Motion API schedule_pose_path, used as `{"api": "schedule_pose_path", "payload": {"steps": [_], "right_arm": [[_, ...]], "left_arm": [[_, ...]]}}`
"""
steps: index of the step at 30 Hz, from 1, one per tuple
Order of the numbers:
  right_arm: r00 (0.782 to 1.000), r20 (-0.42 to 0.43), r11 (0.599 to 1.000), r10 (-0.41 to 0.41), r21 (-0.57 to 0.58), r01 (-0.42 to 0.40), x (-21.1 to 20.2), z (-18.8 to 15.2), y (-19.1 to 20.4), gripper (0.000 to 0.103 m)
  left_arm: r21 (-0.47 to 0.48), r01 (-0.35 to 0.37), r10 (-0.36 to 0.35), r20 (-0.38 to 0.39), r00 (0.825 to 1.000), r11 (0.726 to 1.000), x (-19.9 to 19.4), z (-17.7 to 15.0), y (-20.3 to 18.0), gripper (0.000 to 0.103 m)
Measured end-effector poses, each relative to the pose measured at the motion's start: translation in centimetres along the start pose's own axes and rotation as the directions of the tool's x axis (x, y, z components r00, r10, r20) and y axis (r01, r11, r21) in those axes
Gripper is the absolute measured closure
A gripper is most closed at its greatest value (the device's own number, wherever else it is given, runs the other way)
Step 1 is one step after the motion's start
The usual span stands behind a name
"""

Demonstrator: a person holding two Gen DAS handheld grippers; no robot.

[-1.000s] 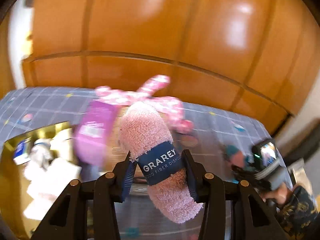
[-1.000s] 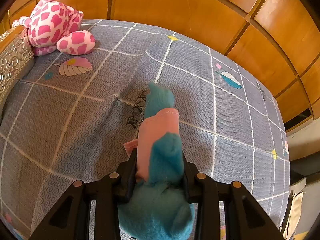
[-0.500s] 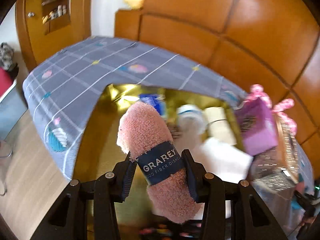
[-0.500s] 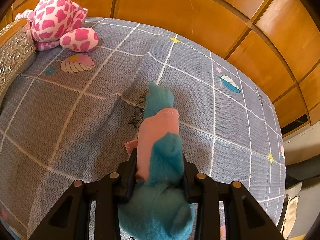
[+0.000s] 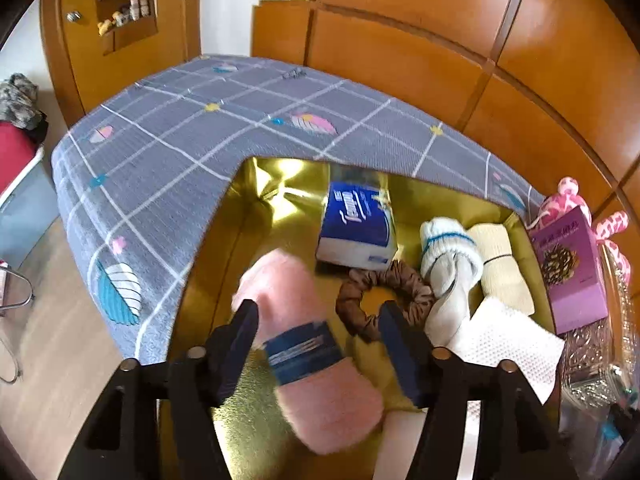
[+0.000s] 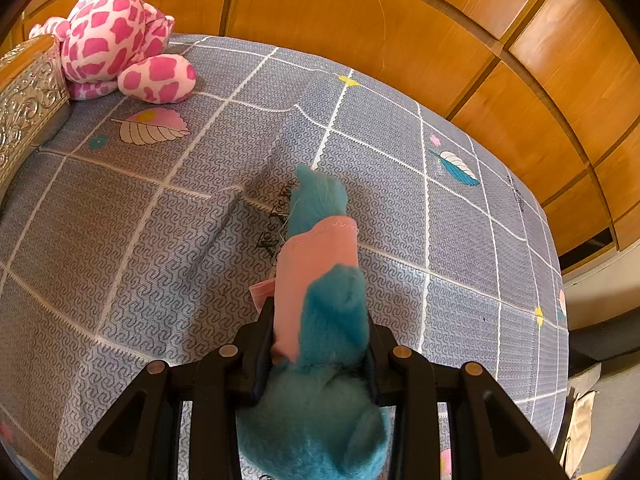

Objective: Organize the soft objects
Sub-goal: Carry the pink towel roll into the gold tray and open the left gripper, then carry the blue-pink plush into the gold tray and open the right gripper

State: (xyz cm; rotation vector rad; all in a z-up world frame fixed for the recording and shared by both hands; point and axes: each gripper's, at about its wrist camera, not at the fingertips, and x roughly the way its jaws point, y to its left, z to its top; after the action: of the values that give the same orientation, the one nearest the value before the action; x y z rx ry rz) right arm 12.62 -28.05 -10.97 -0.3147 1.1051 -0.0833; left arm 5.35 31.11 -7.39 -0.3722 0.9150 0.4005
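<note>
the fluffy pink rolled dishcloth with a dark blue paper band [image 5: 308, 344] lies blurred between the fingers of the left gripper [image 5: 320, 344], whose jaws are opening; a gap shows at the right pad and the left pad's contact cannot be told. it sits over the shiny gold box [image 5: 248, 236] on the grey checked bedcover [image 5: 168, 148]. only the left wrist view shows this box and its contents: a blue tissue pack [image 5: 356, 224], a brown scrunchie [image 5: 384, 296], a white rolled sock [image 5: 448, 256] and a white cloth [image 5: 504, 340]. only the right wrist view shows the right gripper [image 6: 320, 344] clenched on a teal plush toy with a pink cloth wrap [image 6: 320, 280] above the bedcover, and a pink spotted plush animal [image 6: 116, 40] well apart.
</note>
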Motion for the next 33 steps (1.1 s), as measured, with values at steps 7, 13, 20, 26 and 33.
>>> {"api": "schedule_pose_path", "payload": {"steps": [7, 13, 20, 26, 33], "right_arm": [[1.0, 0.0, 1.0, -0.002, -0.001, 0.002, -0.1, 0.0, 0.0, 0.068], [1.0, -0.003, 1.0, -0.007, 0.0, 0.007, -0.1, 0.1, 0.1, 0.068], [1.0, -0.014, 1.0, -0.001, 0.021, 0.002, -0.2, 0.1, -0.1, 0.068], [1.0, -0.023, 0.999, -0.009, 0.035, 0.01, -0.3, 0.1, 0.0, 0.068], [0.999, -0.044, 0.997, -0.009, 0.071, 0.012, -1.3, -0.2, 0.7, 0.068]], "left_arm": [[-0.031, -0.037, 0.04, 0.078, 0.996, 0.999, -3.5, -1.6, -1.0, 0.027], [0.034, -0.023, 0.019, 0.113, 0.993, 0.999, -5.7, -4.4, -4.3, 0.02], [0.099, -0.014, 0.0, 0.14, 0.99, 0.995, -7.0, -5.8, -6.8, 0.012], [0.112, -0.001, -0.015, 0.147, 0.989, 0.994, -7.5, -6.5, -7.3, 0.008], [0.099, 0.009, -0.023, 0.138, 0.99, 0.995, -7.4, -6.7, -6.9, 0.001]]}}
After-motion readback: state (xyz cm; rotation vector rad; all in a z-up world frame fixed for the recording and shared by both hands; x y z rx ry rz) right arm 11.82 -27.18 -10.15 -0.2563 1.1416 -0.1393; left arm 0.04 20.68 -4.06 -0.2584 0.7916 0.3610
